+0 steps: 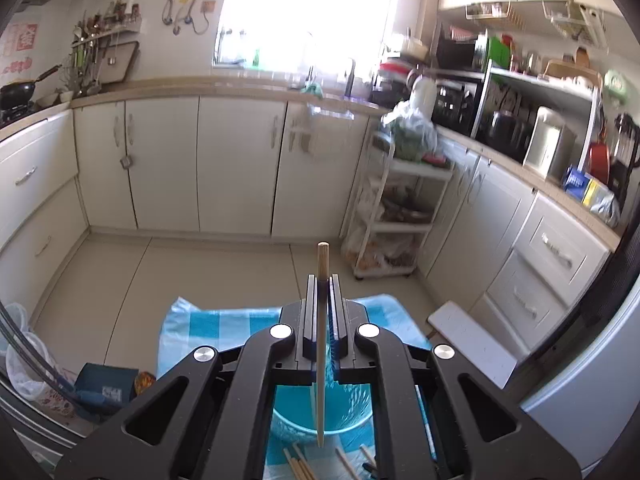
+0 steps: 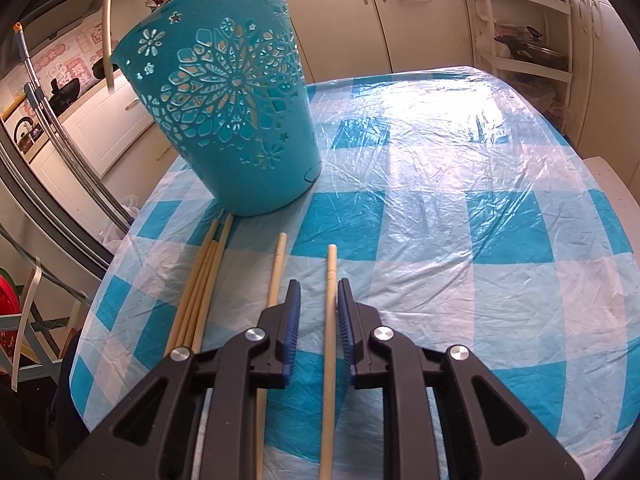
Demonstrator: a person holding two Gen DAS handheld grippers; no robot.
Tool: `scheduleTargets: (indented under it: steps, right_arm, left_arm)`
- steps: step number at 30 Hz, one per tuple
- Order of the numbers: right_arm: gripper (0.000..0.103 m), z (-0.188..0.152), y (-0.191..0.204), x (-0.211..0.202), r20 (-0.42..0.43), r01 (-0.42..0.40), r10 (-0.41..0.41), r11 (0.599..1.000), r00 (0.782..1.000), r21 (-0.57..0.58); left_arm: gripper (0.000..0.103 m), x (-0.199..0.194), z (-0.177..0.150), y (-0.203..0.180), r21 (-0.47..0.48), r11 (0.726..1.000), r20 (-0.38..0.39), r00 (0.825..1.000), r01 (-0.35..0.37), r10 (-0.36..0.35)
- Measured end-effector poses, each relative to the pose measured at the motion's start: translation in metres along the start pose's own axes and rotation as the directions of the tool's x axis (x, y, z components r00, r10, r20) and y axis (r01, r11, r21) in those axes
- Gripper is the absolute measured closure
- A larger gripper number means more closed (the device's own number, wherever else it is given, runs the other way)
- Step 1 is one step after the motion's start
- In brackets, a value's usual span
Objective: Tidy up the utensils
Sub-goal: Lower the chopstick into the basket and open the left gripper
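In the left wrist view my left gripper (image 1: 322,280) is shut on a pale wooden chopstick (image 1: 321,360), which stands upright with its thin tip over the mouth of the teal cut-out basket (image 1: 288,420). In the right wrist view the basket (image 2: 224,100) stands on the checked tablecloth (image 2: 440,220). My right gripper (image 2: 319,286) is open low over the cloth. One chopstick (image 2: 331,276) lies between its fingers, and the pads do not touch it. Another chopstick (image 2: 277,268) lies just to the left, and a bundle of several chopsticks (image 2: 200,280) lies further left, reaching the basket's base.
A white shelf cart (image 1: 400,208) stands beyond the table by the cabinets. A white stool (image 1: 472,340) sits at the table's right. Mop handles (image 2: 52,120) lean at the left of the table. Plastic bags and a box (image 1: 104,388) are on the floor at the left.
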State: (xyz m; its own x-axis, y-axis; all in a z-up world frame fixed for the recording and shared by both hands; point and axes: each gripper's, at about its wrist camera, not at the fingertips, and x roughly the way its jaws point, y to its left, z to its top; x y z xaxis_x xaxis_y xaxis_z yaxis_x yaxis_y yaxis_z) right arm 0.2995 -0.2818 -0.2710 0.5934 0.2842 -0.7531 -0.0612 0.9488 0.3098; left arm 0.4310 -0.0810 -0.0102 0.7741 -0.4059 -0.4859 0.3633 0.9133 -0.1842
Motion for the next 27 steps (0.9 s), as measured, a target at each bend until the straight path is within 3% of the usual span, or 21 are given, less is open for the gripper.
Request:
scheduleTargets:
  steps: [7,11,18,24,27]
  right_arm:
    - [0.083,0.000,0.000,0.000,0.000,0.000,0.000,1.000,1.000,0.001]
    - [0.083,0.000,0.000,0.000,0.000,-0.001,0.001,1.000,1.000,0.002]
    - [0.083,-0.001,0.000,0.000,0.000,0.000,0.000,1.000,1.000,0.000]
    - [0.083,0.001,-0.001,0.000,-0.008,-0.004,0.004,1.000,1.000,0.004]
    - [0.083,0.002,0.000,0.001,-0.017,-0.003,0.003,1.000,1.000,-0.005]
  left_arm:
    - [0.098,-0.007,0.012,-0.007,0.013,1.000,0.077,0.997,-0.021,0.020]
    - [0.098,0.011,0.002,-0.009,0.031,0.998,0.059,0.997,-0.049,0.047]
    - [0.098,0.054,-0.034,-0.001,0.054,0.995,-0.060,0.994,-0.088,0.091]
    - [0.097,0.070,-0.060,0.012,0.040,0.993,-0.161,0.980,-0.111,0.116]
    - [0.087,0.061,-0.069,0.022,0.013,0.992,-0.169,0.978,-0.124,0.125]
